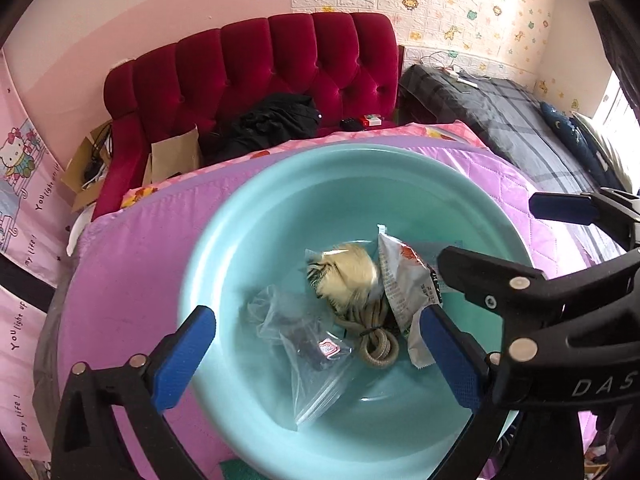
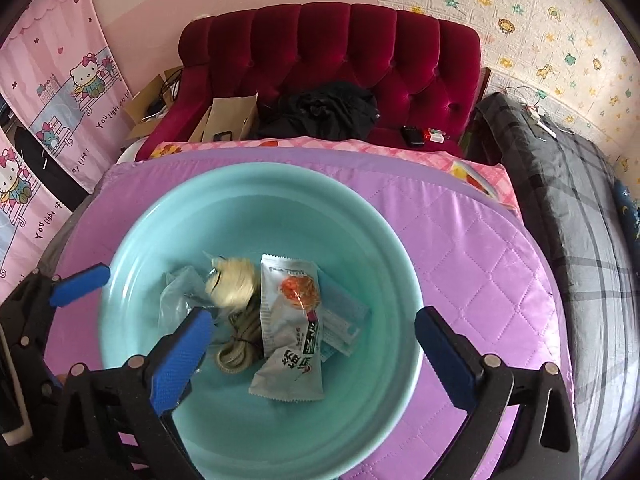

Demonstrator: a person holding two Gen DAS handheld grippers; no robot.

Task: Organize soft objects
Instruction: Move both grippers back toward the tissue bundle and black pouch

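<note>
Turquoise basin: a round pale turquoise plastic basin point(image 1: 248, 208) rests on a shiny purple quilted cover point(image 2: 472, 240) and holds all the soft things.
Snack packet: a white foil snack packet with orange print point(image 2: 290, 320) lies right of centre in the basin, partly over small pale blue sachets point(image 2: 340, 324).
Yarn ball: a cream ball of yarn in clear wrap point(image 1: 348, 272) sits far of centre, just beside the packet.
Cord: a coiled beige cord point(image 1: 376, 346) lies nearer, touching the yarn ball.
Clear bag: a transparent zip bag with a dark item inside point(image 1: 308, 352) lies left of the cord.
Left gripper point(image 1: 316, 360): blue-padded jaws spread wide over the basin, pinching nothing.
Right gripper point(image 2: 316, 354): jaws spread wide above the packet, nothing between the pads.
Background: a dark red tufted velvet sofa point(image 2: 340, 52) stands beyond the cover's far edge.
</note>
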